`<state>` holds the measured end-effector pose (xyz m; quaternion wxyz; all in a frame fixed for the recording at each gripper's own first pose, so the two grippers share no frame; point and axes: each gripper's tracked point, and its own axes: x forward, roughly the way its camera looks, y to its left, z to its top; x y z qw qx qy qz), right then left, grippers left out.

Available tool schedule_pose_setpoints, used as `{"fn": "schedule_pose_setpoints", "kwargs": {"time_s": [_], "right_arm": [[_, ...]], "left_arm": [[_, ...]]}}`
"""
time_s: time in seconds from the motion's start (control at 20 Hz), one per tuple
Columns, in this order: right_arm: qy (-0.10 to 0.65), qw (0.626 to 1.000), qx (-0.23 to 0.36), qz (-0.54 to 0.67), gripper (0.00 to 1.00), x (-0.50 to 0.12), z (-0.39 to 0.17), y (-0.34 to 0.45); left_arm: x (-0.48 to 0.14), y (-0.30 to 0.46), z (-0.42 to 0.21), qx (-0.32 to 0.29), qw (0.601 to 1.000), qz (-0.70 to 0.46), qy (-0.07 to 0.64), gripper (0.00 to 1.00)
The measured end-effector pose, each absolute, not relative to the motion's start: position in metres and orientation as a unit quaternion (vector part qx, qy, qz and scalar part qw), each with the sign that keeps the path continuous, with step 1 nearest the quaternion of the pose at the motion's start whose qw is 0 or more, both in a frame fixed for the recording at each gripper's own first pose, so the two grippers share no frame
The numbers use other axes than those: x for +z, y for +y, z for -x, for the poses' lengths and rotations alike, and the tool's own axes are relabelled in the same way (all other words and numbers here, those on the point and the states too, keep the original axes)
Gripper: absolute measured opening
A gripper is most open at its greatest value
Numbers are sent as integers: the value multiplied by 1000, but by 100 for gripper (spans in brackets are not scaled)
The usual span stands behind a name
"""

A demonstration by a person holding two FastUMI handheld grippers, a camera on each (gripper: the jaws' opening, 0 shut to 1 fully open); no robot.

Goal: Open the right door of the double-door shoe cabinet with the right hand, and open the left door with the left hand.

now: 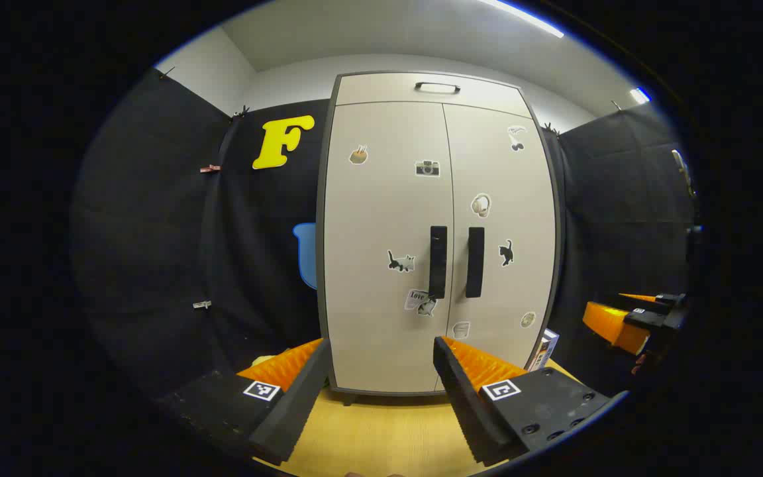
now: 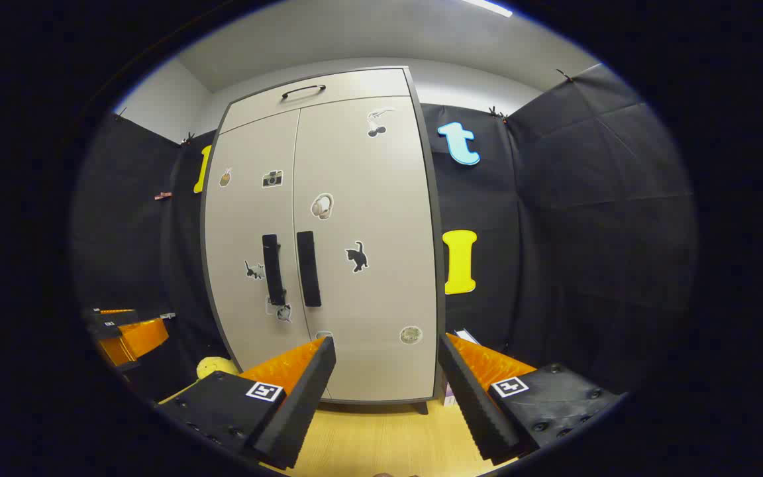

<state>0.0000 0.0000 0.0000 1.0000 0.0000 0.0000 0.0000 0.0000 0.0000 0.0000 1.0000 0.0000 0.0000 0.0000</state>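
Both doors are shut and the shoe cabinet [image 2: 328, 252] stands upright on the wooden floor [image 2: 381, 437], dead ahead. The right gripper [image 2: 387, 371] hangs with its fingers spread wide, nothing between them. The right door's handle [image 2: 308, 268], a vertical bar, sits up at about eleven o'clock from it and well apart. The left gripper [image 1: 381, 368] is spread and empty too, the left door's handle [image 1: 438, 262] at about one o'clock. My call: right goes first. The cabinet's feet are cut off behind the fingers, and the small objects beside its base are hard to make out.
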Motion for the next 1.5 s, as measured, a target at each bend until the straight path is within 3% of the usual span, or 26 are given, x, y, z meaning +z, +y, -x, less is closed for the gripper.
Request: {"fn": "schedule_pose_setpoints", "kwargs": {"time_s": [1.1, 1.5], "right_arm": [[24, 998, -60, 16, 98, -4, -2, 21], [14, 999, -26, 18, 98, 22, -36, 54]], "left_arm": [[-3, 6, 1, -77, 997, 13, -8, 95], [-5, 22, -8, -66, 998, 13, -6, 95]]}}
